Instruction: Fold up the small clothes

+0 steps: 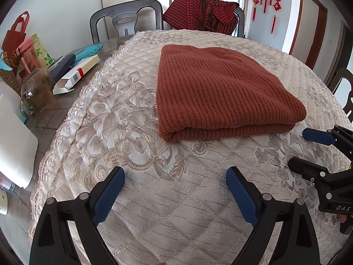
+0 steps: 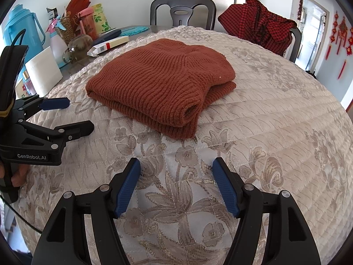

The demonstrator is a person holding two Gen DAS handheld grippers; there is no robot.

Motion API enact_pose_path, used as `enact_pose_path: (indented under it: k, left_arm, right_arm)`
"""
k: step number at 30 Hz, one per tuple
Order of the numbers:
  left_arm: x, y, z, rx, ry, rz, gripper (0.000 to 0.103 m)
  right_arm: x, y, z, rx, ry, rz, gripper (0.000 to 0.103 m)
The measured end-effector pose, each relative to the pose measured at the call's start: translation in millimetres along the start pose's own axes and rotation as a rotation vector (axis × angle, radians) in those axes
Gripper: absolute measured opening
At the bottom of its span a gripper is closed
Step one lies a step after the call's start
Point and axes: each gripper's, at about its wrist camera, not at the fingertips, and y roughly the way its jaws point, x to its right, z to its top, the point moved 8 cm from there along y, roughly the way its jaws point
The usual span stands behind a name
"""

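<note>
Okay, left to right in the left wrist view. Far left edge of frame: clutter on bare table, a glass jar [image 1: 36, 90] and an open white carton [image 1: 75, 75]. Lower centre: my left gripper [image 1: 175, 174], jaws spread wide, nothing between them, only the quilted cloth [image 1: 136, 198] underneath. Centre frame: the rust knit sweater [image 1: 218, 92], already folded into a squarish stack, lying flat on the cloth, well apart from both tongs. Upper centre: a red plaid garment [image 1: 198, 11] draped on a chair back, probably next in line, though I can't tell its size from here. Right edge: my right gripper [image 1: 308, 150] pokes in, also gaping, empty; right wrist view confirms wide jaws over cloth.

Handling guess: chunky ribbed knit, soft, floppy, fairly thick, not slippery. Layers will slide apart if pinched at one corner. I'd grab the doubled near edge, both tongs, one per corner, catching all layers. Open sleeve-like end at the right looks loosest.
</note>
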Motion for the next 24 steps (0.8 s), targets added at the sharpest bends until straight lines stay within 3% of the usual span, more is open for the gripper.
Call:
enact_pose_path:
  k: [24]
  left_arm:
    - [-0.9,0.6,0.0,-0.001,-0.002,0.001,0.096]
  right_arm:
    - [0.1,0.1,0.2,0.000,0.000,0.000,0.069]
